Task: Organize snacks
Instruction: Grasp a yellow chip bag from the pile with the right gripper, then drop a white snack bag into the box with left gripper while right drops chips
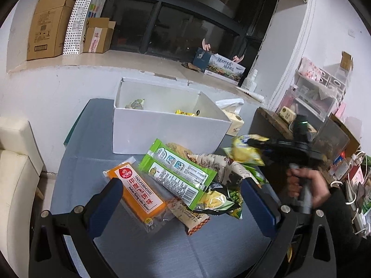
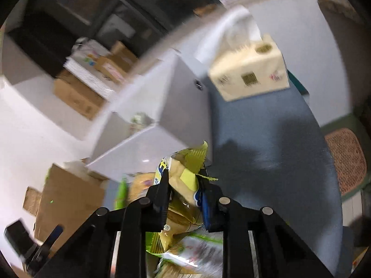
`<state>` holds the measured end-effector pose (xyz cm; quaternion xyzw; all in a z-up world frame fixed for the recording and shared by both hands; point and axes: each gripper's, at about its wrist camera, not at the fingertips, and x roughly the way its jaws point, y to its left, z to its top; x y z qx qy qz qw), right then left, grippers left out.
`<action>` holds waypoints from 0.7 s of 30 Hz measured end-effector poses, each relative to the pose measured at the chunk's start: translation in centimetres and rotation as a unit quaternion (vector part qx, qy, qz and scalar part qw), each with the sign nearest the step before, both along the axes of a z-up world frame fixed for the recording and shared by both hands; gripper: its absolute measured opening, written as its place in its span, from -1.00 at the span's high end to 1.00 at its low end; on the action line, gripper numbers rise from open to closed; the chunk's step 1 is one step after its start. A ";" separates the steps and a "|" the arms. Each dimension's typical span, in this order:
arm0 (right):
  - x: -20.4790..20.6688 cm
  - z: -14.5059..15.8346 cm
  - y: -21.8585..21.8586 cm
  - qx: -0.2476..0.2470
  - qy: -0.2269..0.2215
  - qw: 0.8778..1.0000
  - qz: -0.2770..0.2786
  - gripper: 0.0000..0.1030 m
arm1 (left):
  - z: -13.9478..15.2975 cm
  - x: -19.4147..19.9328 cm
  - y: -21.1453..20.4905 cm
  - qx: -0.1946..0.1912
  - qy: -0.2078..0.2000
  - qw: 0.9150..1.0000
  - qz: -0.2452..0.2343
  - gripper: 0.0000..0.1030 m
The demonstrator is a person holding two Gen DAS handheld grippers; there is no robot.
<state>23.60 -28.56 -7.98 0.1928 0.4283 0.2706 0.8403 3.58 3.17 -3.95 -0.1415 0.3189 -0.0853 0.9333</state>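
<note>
A: Right gripper (image 2: pixel 183 185): jaws drawn in, pinching a yellow-green snack packet (image 2: pixel 185 176). The pads press both flanks of the film. In the left wrist view the same packet (image 1: pixel 245 149) hangs clear of the blue-grey table (image 1: pixel 208 243), just right of the white box (image 1: pixel 167 129), with a hand (image 1: pixel 303 185) on the grip.

B: Long axis of that packet?

A: It runs along the fingers; the serrated seal end points forward, toward the box corner. The view is motion-blurred, so the print is unreadable.

B: Left gripper?

A: Left gripper (image 1: pixel 183 199): jaws spread wide, nothing between the pads. It hovers over the pile, the 2 blue pads either side of it.

B: Pile contents and orientation?

A: Orange packet (image 1: pixel 139 192), flat, long axis diagonal from upper left to lower right, label face up, lying just beside the left pad. Green packet (image 1: pixel 176 173), roughly parallel to it, back side up, overlapping further wrappers underneath. Those lower ones are crumpled; axes cannot be judged.

B: Inside the box?

A: At least 2 items visible: a greenish wrapper (image 1: pixel 135 103) near the back-left wall, a yellow one (image 1: pixel 184 113) by the front wall. A tissue pack (image 2: pixel 250 69) stands on the table beside the box.
</note>
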 end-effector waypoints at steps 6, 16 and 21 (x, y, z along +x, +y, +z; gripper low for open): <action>-6.3 3.6 -1.5 0.018 -0.061 0.998 0.006 0.53 | -1.0 1.5 -1.2 0.012 0.015 1.000 -0.023 -1.00; -13.5 4.2 -4.4 0.042 -0.084 0.995 -0.026 0.53 | -2.5 5.0 -6.5 0.068 0.043 0.992 -0.098 -1.00; -14.8 3.8 -5.9 0.047 -0.082 0.994 -0.050 0.53 | -2.1 8.0 -11.6 0.101 0.059 0.982 -0.150 -1.00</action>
